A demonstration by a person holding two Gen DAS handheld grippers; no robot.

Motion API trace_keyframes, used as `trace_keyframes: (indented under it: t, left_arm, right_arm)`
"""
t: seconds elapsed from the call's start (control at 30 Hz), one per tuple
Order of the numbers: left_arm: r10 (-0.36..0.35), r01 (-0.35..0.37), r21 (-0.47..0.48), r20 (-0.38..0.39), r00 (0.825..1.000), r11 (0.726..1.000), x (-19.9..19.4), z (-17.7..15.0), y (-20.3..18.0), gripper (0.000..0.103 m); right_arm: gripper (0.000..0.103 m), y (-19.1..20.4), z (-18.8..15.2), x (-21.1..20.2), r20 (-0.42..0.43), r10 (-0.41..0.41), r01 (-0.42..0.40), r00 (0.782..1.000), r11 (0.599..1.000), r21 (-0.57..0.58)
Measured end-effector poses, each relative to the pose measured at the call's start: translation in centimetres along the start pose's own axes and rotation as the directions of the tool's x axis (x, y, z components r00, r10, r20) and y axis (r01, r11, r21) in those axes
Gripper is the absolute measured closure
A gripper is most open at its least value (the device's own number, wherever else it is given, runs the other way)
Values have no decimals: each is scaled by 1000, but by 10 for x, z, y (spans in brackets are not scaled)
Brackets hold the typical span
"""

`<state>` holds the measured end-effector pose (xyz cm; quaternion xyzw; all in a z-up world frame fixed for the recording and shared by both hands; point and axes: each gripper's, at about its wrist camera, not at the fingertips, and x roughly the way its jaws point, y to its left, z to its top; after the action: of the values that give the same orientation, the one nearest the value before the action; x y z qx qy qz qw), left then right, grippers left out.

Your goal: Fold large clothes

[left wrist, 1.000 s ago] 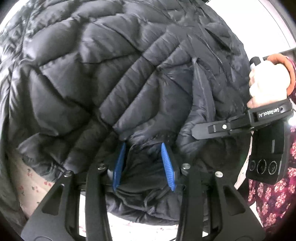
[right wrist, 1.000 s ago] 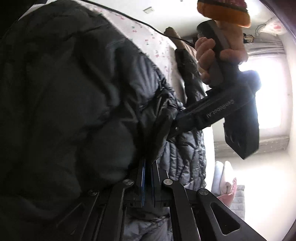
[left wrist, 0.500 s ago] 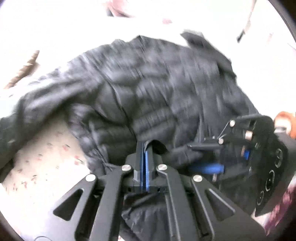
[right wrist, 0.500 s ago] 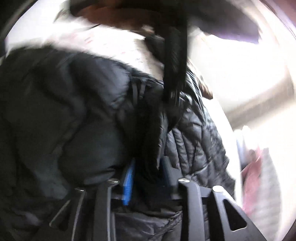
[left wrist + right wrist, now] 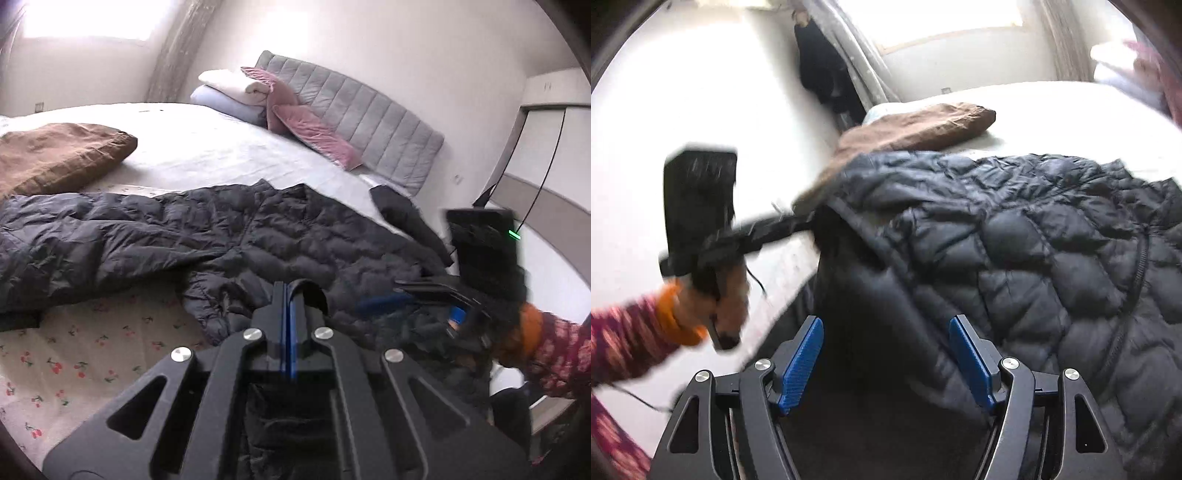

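- Lying spread across the near part of a white-sheeted bed, a black quilted puffer jacket is seen with one sleeve stretched towards the left of the left wrist view.
- The left gripper is clenched, its blue pads pressed together; a fold of the black jacket fabric is seen bunched right at and below its tips, though whether cloth is actually pinched between the pads cannot be told.
- The right gripper is released: its jaws have just been opening, and the blue pads stand well apart with the dark jacket hem lying between them, not pressed from either side.
- In the right wrist view the left gripper is seen reaching into the jacket's edge, carried by a hand with an orange cuff and a red patterned sleeve.
- A brown cushion is seen beyond the jacket, its near end touched or overlapped by the jacket.
- Pink and white pillows are stacked against a grey padded headboard.
- A cherry-print sheet is exposed beside the jacket's near edge.
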<state>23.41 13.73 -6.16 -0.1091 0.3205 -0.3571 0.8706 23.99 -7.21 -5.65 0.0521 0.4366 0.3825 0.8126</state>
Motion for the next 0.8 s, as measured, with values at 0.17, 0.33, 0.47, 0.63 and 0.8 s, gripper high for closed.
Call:
trace_keyframes:
  t: [0.17,0.33,0.47,0.63,0.8]
  left_arm:
    - [0,0,2,-5,1000,1000,-4,-3,5,101]
    - [38,-38,-14,-46,998,999,-1,-19,16,101]
    - [74,-78,-26,-112,991,997,3,-39,27,101]
    - [104,-111,-55,-111,988,992,2,-47,32,101]
    - [92,-96,-37,-111,990,995,2,-43,26,100]
  right_arm:
    - [32,-29,12,14,-16,109,-106,994,986,125]
    - [32,-31,-12,52,-191,-20,36,981,996,80]
    - [75,-10,-39,69,-276,-141,123,951,989,-82]
    - [94,24,-44,45,-92,-351,326,932,921,-215]
    - [90,51,-51,-10,165,-424,449,891,878,-165]
